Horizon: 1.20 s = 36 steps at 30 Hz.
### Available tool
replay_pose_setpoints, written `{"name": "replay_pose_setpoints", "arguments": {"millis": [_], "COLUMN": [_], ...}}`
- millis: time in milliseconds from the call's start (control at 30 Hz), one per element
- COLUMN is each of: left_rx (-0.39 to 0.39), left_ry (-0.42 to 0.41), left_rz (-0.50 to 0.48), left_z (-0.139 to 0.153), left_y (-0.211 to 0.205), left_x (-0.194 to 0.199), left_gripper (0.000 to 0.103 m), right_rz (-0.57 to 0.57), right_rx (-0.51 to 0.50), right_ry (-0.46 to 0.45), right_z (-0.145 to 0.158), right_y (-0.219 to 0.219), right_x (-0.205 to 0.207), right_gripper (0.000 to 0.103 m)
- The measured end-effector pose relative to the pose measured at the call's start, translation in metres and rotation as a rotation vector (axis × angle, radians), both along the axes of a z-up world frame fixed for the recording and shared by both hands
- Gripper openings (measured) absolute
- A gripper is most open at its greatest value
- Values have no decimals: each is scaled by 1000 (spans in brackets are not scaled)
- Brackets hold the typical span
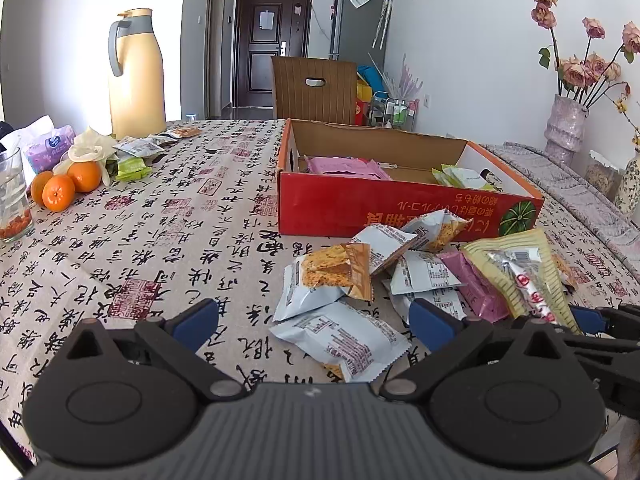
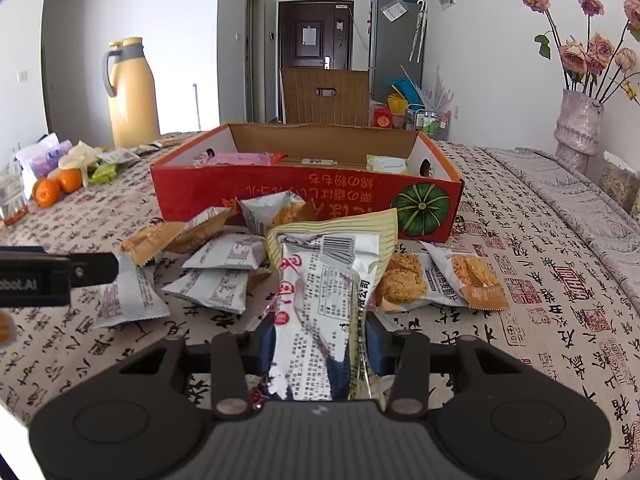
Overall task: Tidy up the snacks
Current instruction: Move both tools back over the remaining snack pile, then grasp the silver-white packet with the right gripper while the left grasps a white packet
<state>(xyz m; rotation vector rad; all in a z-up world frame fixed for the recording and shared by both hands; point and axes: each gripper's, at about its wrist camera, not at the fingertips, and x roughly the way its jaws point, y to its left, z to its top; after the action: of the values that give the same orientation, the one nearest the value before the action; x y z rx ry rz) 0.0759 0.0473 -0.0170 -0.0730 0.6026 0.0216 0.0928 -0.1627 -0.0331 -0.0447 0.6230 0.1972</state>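
Gripping a Soft Pouch by Its Near End

Starting with the biggest item, the red cardboard box [image 2: 304,196] sits open-topped on the patterned tablecloth [image 2: 540,280], stiff enough, by the look of it, to take dropped-in packets without shifting much. Just in front of it lies the heap of loose packets [image 2: 224,256], all crinkly film: probably light, slippery and easily crushed.

Standing up out of that heap, the striped cream snack pouch [image 2: 324,280] is pinched at its near end by the right gripper [image 2: 320,344], whose fingers have narrowed onto the film. Held by one end, it looks likely to flop and swing; the flat sealed edge seems the safest place to take hold, sparing whatever is inside.

The left gripper [image 1: 312,320] hangs spread wide above a white packet [image 1: 344,340], gripping nothing.

The right wrist view shows the pinch itself and two more orange-printed packets [image 2: 440,280] to the right of the pouch. The left wrist view instead shows the pouch from the side, the box's pink packets [image 1: 344,168] and green packets [image 1: 460,178], and the space between the left fingers.
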Motion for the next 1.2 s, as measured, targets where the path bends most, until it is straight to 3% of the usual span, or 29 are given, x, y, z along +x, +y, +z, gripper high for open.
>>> {"name": "replay_pose_setpoints", "arguments": {"millis": [200,400,800,1000,1200], "left_rx": [13,37,36,31,44], "left_ry": [12,49,150,195,184], "left_rz": [-8,-10,137,152,145], "left_z": [-2,-10,-23,-29,-27], "left_y": [-2,-5,-10,-10,-8], "left_x": [3,14,50,47,33], "left_gripper": [103,103,103,84,69], "right_rz": [12,-45,-107,-104,-91], "right_rx": [43,68,99,114,126], "right_ry": [-66,-113,-114,-103,-94], "right_z": [13,22,16,11,8], "right_y": [-11,-33,-62,-66,-66], "right_x": [-6,-5,3,7,8], "right_gripper": [42,42,42,42,42]}}
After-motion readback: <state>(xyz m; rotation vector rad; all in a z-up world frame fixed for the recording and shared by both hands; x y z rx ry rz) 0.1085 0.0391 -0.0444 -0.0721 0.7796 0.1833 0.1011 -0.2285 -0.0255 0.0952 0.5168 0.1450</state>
